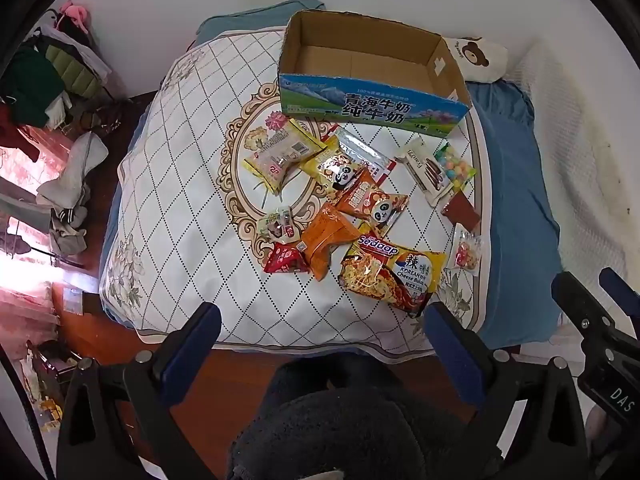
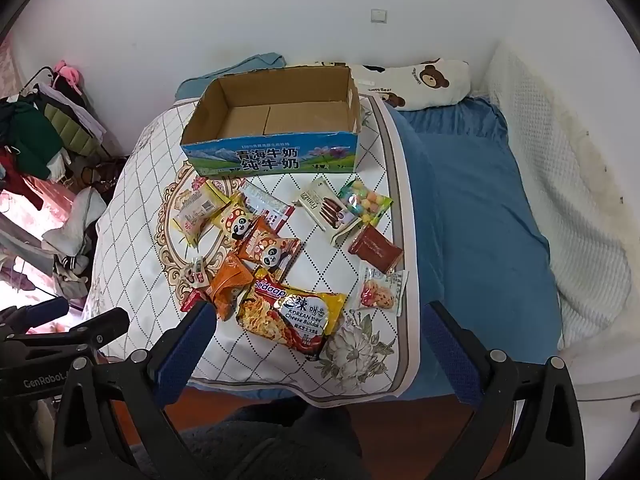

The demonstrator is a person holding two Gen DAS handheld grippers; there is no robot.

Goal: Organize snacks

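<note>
From the left wrist, the snacks lie in a loose heap on the quilt (image 1: 168,184), just in front of the cardboard box (image 1: 372,108), which stands with nothing in it. The packets overlap: the orange packet (image 1: 326,240) rests against the noodle packet (image 1: 390,276) and the panda packet (image 1: 374,204). A likely slip is pinching two wrappers at once, or dragging a neighbour off the soft, sloping quilt toward the floor. The left gripper (image 1: 320,320) hangs short of the heap with its fingers spread wide, holding nothing and touching nothing.

From the right wrist, the box (image 2: 272,160) sits at the far side of the heap, so each packet has to clear its near wall; a low carry could knock or push the light box back. The biscuit packet (image 2: 324,208) and candy bag (image 2: 366,200) lie beside each other near the quilt's edge. The right gripper (image 2: 316,320) is likewise wide apart and bare, above the noodle packet (image 2: 296,312) without contact.
</note>
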